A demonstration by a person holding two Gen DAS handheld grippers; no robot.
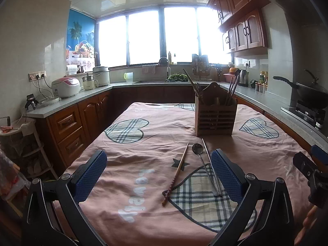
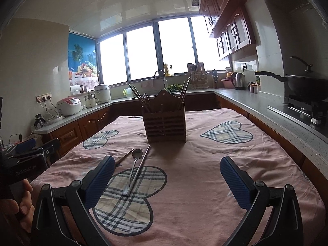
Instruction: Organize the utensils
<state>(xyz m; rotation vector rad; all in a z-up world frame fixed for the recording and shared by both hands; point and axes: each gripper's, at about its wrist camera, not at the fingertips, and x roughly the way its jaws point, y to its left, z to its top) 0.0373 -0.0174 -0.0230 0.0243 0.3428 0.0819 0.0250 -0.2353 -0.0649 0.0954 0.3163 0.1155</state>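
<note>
A wooden utensil holder (image 1: pixel 215 114) stands on the pink tablecloth (image 1: pixel 143 143) and holds several chopsticks and a fork. In front of it lie a wooden chopstick (image 1: pixel 176 174), a metal spoon (image 1: pixel 204 167) and a metal chopstick (image 1: pixel 210 164). My left gripper (image 1: pixel 160 176) is open and empty, low over the cloth, with the loose utensils between its fingers. In the right wrist view the holder (image 2: pixel 165 123), spoon (image 2: pixel 132 170), metal chopstick (image 2: pixel 139 169) and wooden chopstick (image 2: pixel 124 157) lie left of centre. My right gripper (image 2: pixel 168 180) is open and empty.
Kitchen counters (image 1: pixel 92 94) ring the table, with rice cookers (image 1: pixel 65 86), a sink tap (image 1: pixel 164 61), a kettle (image 1: pixel 243 78) and a wok (image 1: pixel 307 92) on the stove at right. The other gripper shows at the right edge (image 1: pixel 311 170) and at the left edge (image 2: pixel 30 155).
</note>
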